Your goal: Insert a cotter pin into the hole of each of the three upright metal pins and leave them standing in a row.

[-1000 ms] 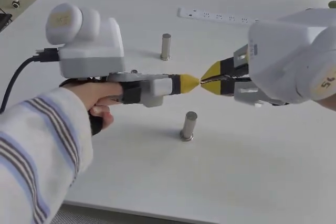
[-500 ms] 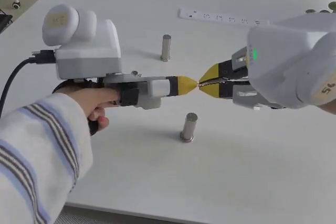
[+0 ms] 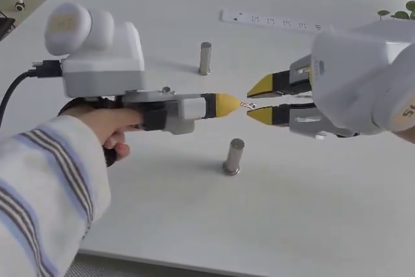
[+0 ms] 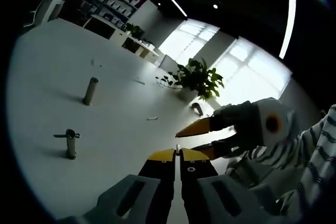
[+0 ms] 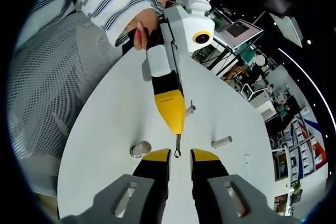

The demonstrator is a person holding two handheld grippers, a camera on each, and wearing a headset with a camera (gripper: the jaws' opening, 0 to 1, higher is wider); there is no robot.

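Yellow-tipped jaws of the left gripper (image 3: 232,104) are pinching a cotter pin (image 3: 246,105) in the head view, its small loop sticking out past the tips, above the white table (image 3: 194,225). The right gripper (image 3: 254,101) is facing it tip to tip, its jaws spread apart above and below the loop and touching nothing. A far metal pin (image 3: 205,58) and a near metal pin (image 3: 233,156) are standing upright on the table, well apart, and a power strip (image 3: 272,21) is lying beyond them. In the left gripper view, the left gripper (image 4: 179,153) is pressing its jaws together on the cotter pin (image 4: 178,149), while the right gripper (image 4: 190,143) is reaching in from the right with parted jaws. Off to the left a plain metal pin (image 4: 90,91) is standing, and a fitted metal pin (image 4: 70,142) is carrying a cotter pin across its top. In the right gripper view, the right gripper (image 5: 179,156) is holding its jaws wide, the loop of the cotter pin (image 5: 178,148) hanging between them, gripped by the left gripper (image 5: 177,129). One metal pin (image 5: 140,149) is standing just beside the left jaw.
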